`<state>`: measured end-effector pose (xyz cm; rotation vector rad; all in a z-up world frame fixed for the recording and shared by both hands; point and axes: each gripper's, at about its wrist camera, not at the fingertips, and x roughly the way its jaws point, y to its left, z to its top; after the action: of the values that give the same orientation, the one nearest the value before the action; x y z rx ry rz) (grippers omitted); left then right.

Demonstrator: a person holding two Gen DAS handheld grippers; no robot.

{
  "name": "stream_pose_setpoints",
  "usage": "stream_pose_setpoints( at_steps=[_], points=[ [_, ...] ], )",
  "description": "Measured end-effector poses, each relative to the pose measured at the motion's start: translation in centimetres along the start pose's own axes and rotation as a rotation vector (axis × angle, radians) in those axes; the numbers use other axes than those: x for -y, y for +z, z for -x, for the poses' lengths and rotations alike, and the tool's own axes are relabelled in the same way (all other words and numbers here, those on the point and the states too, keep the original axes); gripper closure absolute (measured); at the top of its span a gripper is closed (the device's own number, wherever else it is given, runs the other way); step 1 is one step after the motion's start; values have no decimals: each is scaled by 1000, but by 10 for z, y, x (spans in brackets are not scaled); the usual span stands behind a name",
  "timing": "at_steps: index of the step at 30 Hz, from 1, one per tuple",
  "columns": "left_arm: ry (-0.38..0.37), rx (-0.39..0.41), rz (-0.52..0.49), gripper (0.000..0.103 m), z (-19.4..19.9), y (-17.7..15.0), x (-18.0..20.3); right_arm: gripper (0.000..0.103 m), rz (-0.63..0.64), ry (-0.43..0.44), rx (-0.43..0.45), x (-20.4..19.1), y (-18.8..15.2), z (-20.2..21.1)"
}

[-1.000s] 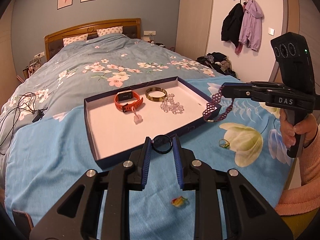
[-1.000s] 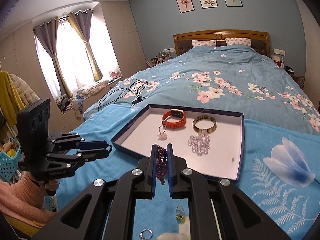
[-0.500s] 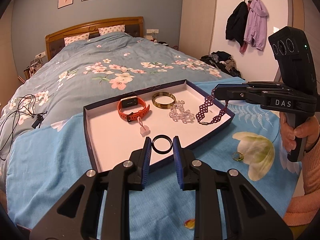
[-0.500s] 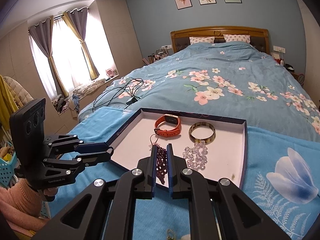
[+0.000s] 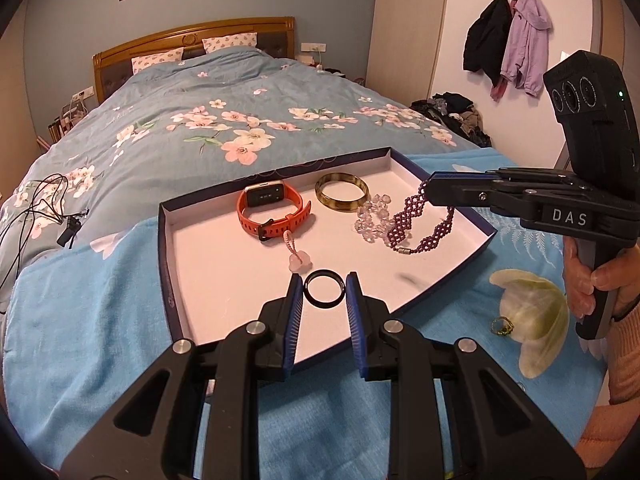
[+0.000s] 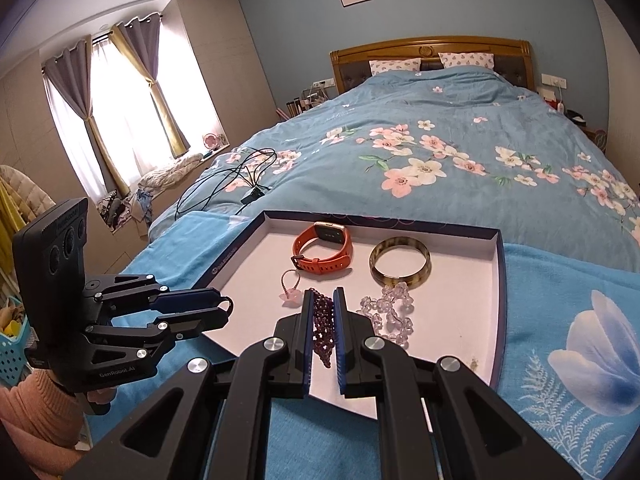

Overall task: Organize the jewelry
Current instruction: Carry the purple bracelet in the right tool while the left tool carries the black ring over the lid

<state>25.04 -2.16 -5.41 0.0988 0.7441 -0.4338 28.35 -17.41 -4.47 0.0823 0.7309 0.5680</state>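
Note:
A shallow navy tray (image 5: 168, 256) with a white floor lies on the bed. In it are an orange watch (image 5: 272, 210), a brown bangle (image 5: 341, 197), clear beads (image 5: 372, 220) and a pink charm (image 5: 299, 262). My left gripper (image 5: 323, 289) is shut on a black ring (image 5: 323, 289) and holds it over the tray's near part. My right gripper (image 6: 322, 312) is shut on a purple beaded bracelet (image 6: 322, 326), whose lower end rests on the tray floor by the clear beads (image 6: 386, 312); it also shows in the left wrist view (image 5: 420, 224).
A small gold ring (image 5: 502, 325) lies on the blue blanket right of the tray. Black cables (image 5: 36, 208) lie on the duvet to the left. The tray's raised rim (image 6: 500, 300) surrounds the jewelry.
Both grippers moved forward over the tray. The purple bracelet came from outside the tray's right edge down onto its floor. The black ring now hangs over the tray.

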Motion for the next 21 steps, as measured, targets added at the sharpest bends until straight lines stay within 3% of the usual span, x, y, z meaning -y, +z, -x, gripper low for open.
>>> stream_pose_setpoints(
  at_steps=[21],
  points=[
    [7,-70,26,81,-36,2,-7,95,-76,18,-52,24,-1,-24]
  ],
)
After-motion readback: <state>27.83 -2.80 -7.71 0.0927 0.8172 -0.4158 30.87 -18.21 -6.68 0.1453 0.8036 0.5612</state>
